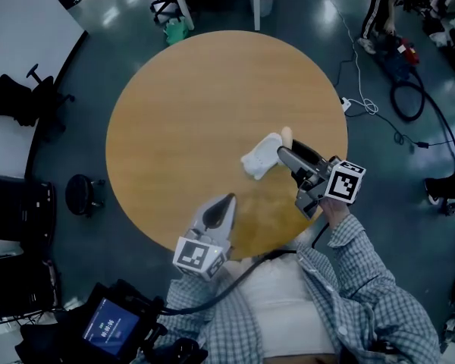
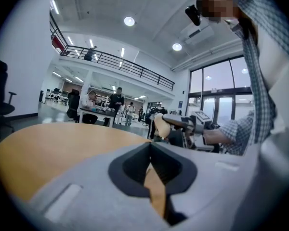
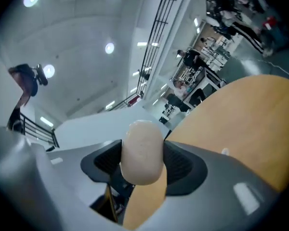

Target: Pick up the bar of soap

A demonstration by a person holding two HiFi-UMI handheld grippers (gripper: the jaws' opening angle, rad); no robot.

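Soap sits clamped in the right gripper at frame centre; hold pressure steady and lift level. Left gripper jaws are together.

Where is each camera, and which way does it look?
Head view: on the person's head, looking down at the table; shows left hand-held gripper, right hand-held gripper, checked sleeves.
Left gripper view: on the left one, looking across the table at the right one; a sleeve shows.
Right gripper view: on the right one, tilted towards the ceiling, its jaws gripping the bar of soap.
Shared: all three show the soap.
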